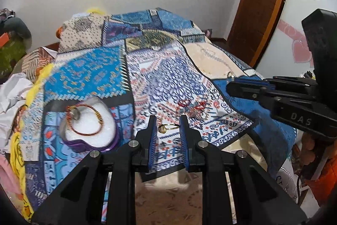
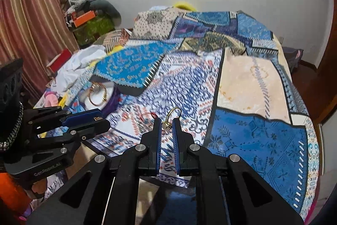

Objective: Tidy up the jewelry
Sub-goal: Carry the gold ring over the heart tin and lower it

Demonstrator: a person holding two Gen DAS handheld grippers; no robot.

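My left gripper (image 1: 167,123) is shut on a gold ring with a pale stone (image 1: 166,127), held between its fingertips above the patterned bedspread. My right gripper (image 2: 167,124) is shut on a second gold ring (image 2: 171,116), which sticks up past its tips. A purple heart-shaped box (image 1: 90,132) with white foam lies to the left, holding gold and red bangles (image 1: 86,119); it also shows in the right wrist view (image 2: 101,96). Each gripper shows in the other's view, the right one (image 1: 229,82) and the left one (image 2: 99,118). More red and gold jewelry (image 1: 194,108) lies on the bedspread.
The blue patchwork bedspread (image 1: 168,60) covers the bed. Crumpled white and yellow cloth (image 1: 12,90) lies at the left edge. A wooden door frame (image 1: 265,3) stands at the right. Curtains (image 2: 27,24) and piled belongings (image 2: 90,14) are on the left.
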